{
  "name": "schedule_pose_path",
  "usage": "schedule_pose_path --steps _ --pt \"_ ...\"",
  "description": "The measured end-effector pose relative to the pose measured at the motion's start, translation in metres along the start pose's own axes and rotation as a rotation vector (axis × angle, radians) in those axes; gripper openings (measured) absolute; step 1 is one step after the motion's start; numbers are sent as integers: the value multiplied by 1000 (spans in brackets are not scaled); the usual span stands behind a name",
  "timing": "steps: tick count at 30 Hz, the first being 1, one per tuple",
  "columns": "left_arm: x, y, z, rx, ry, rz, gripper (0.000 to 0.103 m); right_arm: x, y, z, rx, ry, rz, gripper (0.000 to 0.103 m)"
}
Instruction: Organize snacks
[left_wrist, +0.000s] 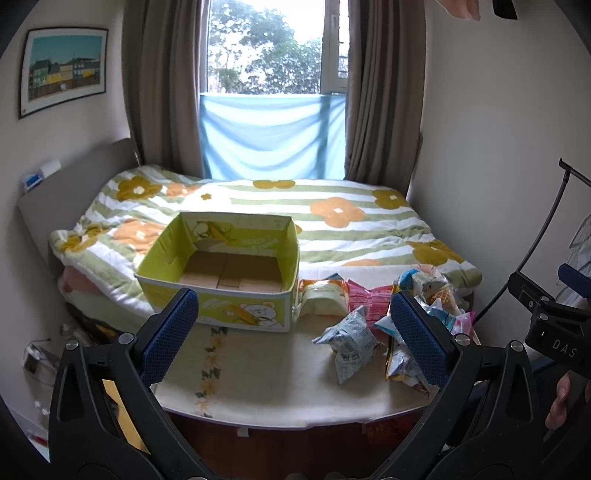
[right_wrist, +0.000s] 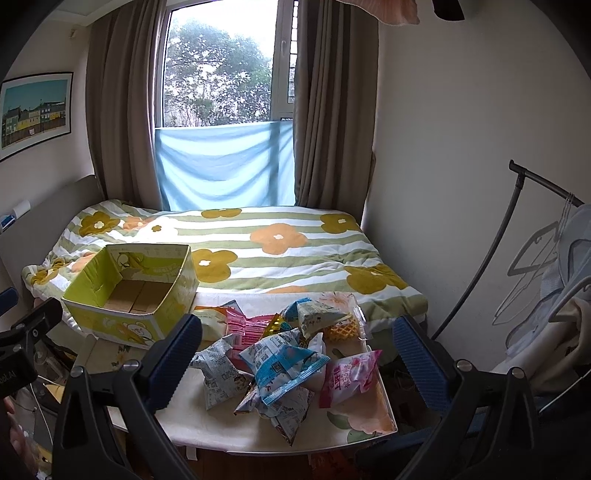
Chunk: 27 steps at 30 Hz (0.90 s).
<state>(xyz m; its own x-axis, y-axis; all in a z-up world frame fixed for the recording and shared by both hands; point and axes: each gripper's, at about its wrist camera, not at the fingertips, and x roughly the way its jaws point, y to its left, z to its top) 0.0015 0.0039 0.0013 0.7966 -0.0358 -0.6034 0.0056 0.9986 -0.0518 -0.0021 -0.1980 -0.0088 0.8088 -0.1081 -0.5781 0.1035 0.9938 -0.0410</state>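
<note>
An empty yellow-green cardboard box (left_wrist: 221, 269) (right_wrist: 129, 291) with a bear print stands on the left of a small table (left_wrist: 266, 380) (right_wrist: 221, 428), partly resting on the bed. A pile of snack packets (left_wrist: 384, 325) (right_wrist: 288, 354) lies on the table's right half: grey-white ones, a blue-striped one (right_wrist: 291, 369), pink ones (right_wrist: 349, 373), a waffle pack (right_wrist: 341, 330). My left gripper (left_wrist: 295, 332) hovers open above the table's front, between box and pile. My right gripper (right_wrist: 299, 354) hangs open in front of the pile. Nothing is held.
A bed (left_wrist: 332, 218) with a flowered striped quilt lies behind the table, under a curtained window (left_wrist: 273, 48). A clothes rack (right_wrist: 546, 258) with hangers stands at the right. Clutter sits on the floor (left_wrist: 40, 362) left of the table. The right gripper's body (left_wrist: 546, 317) shows at the left view's edge.
</note>
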Motion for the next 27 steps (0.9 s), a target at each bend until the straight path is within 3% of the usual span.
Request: schedule_pose_path --steps 9,18,27 --pt "35 8 -6 36 68 -50 103 15 -6 -12 51 94 -9 103" --pt "104 -3 -41 -111 233 -167 103 58 -22 -37 47 230 11 103" --pt "184 -42 -63 -123 395 -104 103 134 -28 -36 -87 364 129 103"
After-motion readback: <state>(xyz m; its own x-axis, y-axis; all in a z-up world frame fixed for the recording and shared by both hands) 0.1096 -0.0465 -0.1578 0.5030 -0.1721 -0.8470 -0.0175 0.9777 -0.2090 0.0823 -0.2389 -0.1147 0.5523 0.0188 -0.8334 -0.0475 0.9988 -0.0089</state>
